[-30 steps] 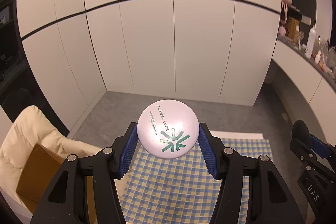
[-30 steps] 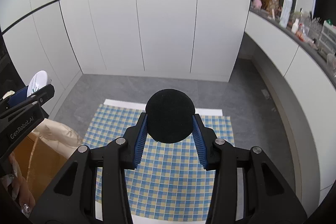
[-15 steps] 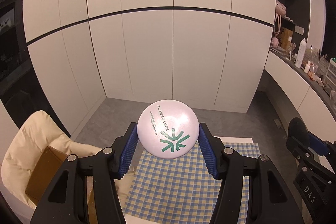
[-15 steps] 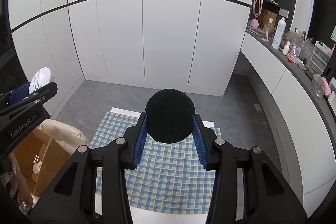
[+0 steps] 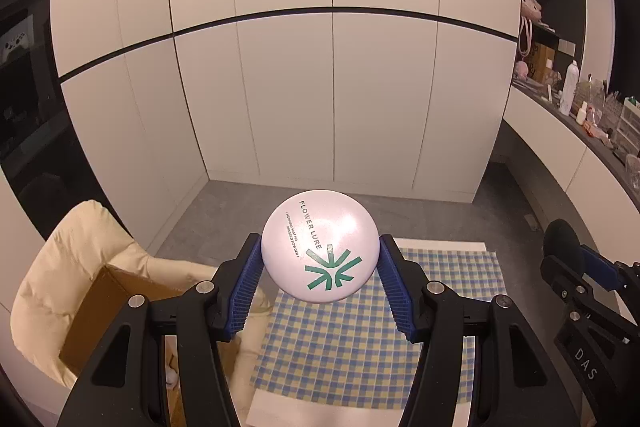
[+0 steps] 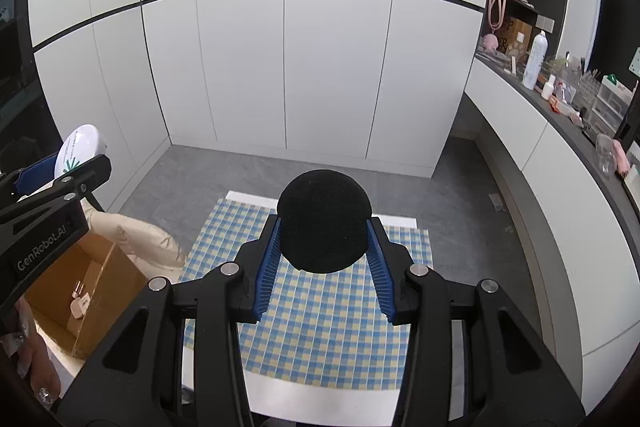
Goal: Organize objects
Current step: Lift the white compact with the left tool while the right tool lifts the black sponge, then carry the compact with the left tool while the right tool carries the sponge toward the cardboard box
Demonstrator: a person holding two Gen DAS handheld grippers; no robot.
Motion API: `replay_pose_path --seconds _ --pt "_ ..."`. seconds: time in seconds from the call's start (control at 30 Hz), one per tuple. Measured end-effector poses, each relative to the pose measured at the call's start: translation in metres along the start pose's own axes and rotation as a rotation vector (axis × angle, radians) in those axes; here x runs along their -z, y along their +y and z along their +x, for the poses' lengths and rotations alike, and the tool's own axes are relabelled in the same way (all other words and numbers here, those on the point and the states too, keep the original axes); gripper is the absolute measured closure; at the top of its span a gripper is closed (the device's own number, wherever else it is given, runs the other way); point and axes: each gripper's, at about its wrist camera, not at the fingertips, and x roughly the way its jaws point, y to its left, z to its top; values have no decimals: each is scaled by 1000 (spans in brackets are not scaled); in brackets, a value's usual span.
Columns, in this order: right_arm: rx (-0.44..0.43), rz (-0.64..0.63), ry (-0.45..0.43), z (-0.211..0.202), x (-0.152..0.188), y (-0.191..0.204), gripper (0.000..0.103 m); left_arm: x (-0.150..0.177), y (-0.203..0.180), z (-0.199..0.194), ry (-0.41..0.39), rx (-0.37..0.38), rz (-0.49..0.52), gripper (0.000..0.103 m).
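At lower left, your cardboard box (image 6: 80, 291) sits open. At centre of the left wrist view, your left gripper (image 5: 320, 269) has its jaws clamped on the white compact (image 5: 320, 251). Your right gripper (image 6: 323, 237) has its jaws clamped on the black puff (image 6: 323, 221), above the checked cloth (image 6: 320, 319).

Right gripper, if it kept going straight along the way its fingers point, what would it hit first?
The right gripper, shut on the black round puff, points down at the checked cloth. That cloth looks like the first thing met, though depth is hard to judge.
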Motion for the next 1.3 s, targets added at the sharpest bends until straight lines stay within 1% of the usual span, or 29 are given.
replay_pose_path --seconds 0.1,0.23,0.33,0.5,0.73,0.87,1.1,1.23,1.3 --pt "8 18 26 -5 14 0 60 14 5 -10 -5 -21 13 45" --pt "14 36 35 -17 34 -1 60 35 11 -26 -6 -26 16 45" --pt "27 27 23 -31 52 2 60 50 14 -36 -1 -15 27 45" --pt "-9 18 37 -50 82 7 60 75 19 -56 1 -3 48 45" --pt "-16 2 34 -75 112 14 59 104 28 -80 10 18 56 45" --pt "-41 21 55 -84 132 13 59 117 30 -88 18 18 64 45" --pt "-49 15 80 -92 158 16 59 140 34 -98 38 25 85 45" --pt "-51 20 94 -95 170 15 59 155 39 -99 76 42 79 45" --pt "-51 20 98 -97 178 15 59 160 40 -100 81 42 81 45"
